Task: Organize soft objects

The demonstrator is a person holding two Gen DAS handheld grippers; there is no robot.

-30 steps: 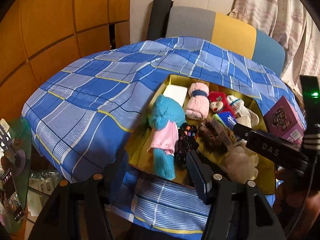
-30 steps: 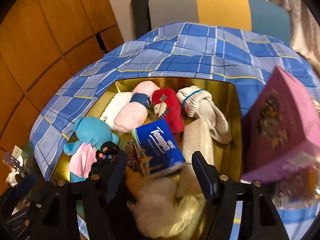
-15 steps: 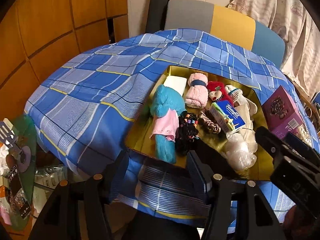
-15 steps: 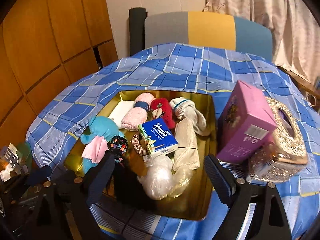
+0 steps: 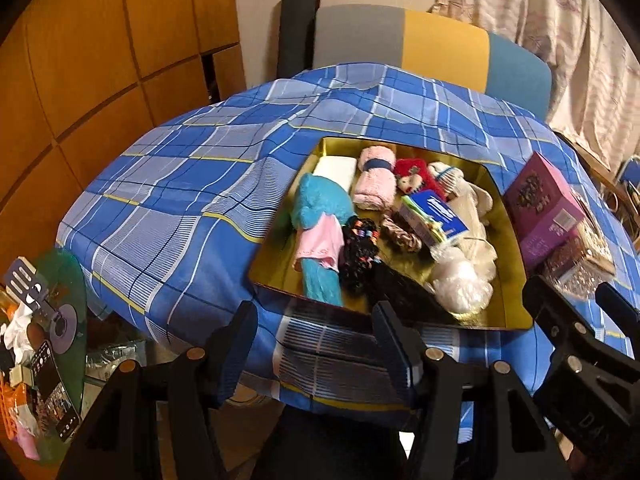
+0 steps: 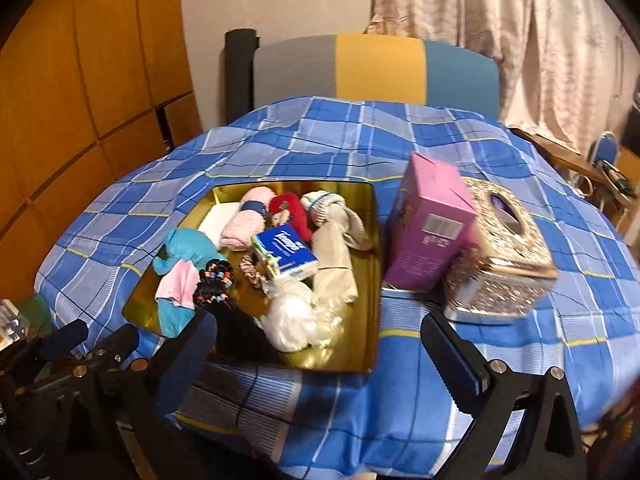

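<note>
A gold tray (image 5: 516,264) (image 6: 364,280) on the blue plaid table holds soft things: a teal plush in a pink shirt (image 5: 320,220) (image 6: 188,252), a pink rolled towel (image 5: 374,186) (image 6: 246,224), a red plush (image 5: 414,174) (image 6: 290,210), white socks (image 6: 336,236), a blue tissue pack (image 5: 438,214) (image 6: 290,248), a black beaded piece (image 5: 360,248) (image 6: 214,284) and a white fluffy bundle (image 5: 460,284) (image 6: 292,320). My left gripper (image 5: 316,344) is open and empty, before the tray's near edge. My right gripper (image 6: 320,360) is open wide and empty, held back from the tray.
A purple box (image 6: 430,228) (image 5: 544,208) and a glittery silver tissue box (image 6: 504,252) stand right of the tray. A grey, yellow and blue chair back (image 6: 376,68) is behind the table. Wooden panels are at left. Clutter (image 5: 36,352) lies low on the left.
Both grippers have pulled back and up from the tray. The right gripper's jaws have opened wider. The tissue pack that was between the right fingers now lies in the tray.
</note>
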